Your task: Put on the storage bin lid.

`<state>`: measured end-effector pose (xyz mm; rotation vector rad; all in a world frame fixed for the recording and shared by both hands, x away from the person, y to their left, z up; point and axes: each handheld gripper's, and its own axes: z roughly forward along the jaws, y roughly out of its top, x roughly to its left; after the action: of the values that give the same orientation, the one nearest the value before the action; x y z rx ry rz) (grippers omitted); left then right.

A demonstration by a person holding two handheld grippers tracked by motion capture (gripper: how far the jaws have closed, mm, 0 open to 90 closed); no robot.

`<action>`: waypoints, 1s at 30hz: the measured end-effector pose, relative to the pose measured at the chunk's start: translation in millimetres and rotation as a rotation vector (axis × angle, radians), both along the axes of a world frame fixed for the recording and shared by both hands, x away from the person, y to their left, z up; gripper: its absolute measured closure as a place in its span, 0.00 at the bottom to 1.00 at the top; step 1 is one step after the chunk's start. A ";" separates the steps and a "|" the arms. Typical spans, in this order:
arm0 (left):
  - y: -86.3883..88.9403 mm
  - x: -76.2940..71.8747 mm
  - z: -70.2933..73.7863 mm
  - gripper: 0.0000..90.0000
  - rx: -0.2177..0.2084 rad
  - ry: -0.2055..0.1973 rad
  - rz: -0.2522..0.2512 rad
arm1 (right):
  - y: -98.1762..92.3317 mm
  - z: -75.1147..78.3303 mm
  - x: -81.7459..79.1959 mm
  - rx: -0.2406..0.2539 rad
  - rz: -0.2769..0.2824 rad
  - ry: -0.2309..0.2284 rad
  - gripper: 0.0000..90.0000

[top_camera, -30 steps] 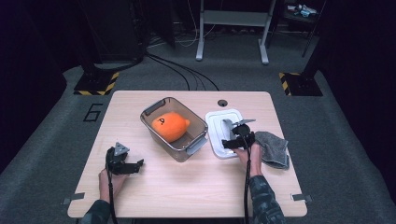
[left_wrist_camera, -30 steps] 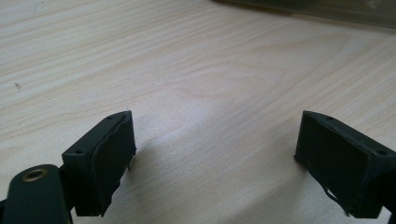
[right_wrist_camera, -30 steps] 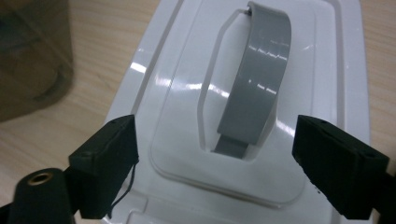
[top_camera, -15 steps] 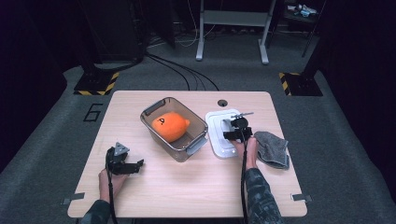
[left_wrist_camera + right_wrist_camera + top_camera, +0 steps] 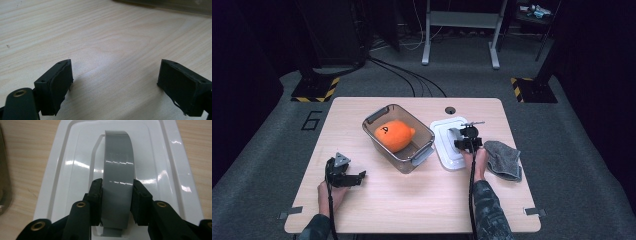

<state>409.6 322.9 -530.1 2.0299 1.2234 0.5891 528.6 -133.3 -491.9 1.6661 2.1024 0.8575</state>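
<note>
Right hand-held gripper (image 5: 117, 195) has just been closing its jaws, and both pads now press the sides of the grey handle (image 5: 118, 172) arching over the white lid (image 5: 172, 170), which lies flat on the surface (image 5: 412, 195) between the clear bin (image 5: 422, 131) (an orange toy (image 5: 394, 134) inside) and the grey cloth (image 5: 504, 159). Left hand-held gripper (image 5: 115, 82) rests wide open on bare wood, holding nothing.
</note>
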 end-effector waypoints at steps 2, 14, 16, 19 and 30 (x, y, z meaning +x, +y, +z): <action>0.0 -0.1 0.0 0.14 0.001 0.000 0.000 | -0.6 1.0 -0.6 0.014 0.005 -0.008 0.73; -0.1 -0.6 0.8 0.14 0.001 0.009 -0.003 | 0.6 16.1 -5.2 0.023 0.024 -0.064 0.74; -0.1 -0.7 0.8 0.14 0.002 0.009 -0.002 | -0.4 20.0 -5.6 0.027 0.021 -0.070 0.74; -0.4 -0.6 0.4 0.14 0.002 0.003 0.000 | -0.6 24.7 -6.7 0.036 0.017 -0.075 0.74; 1.7 1.2 0.2 0.14 -0.018 0.025 -0.003 | -10.7 50.8 -10.8 0.058 0.021 -0.126 0.74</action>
<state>410.8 324.5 -529.9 2.0293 1.2358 0.5516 517.8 -143.9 -441.1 1.5769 2.0321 1.0109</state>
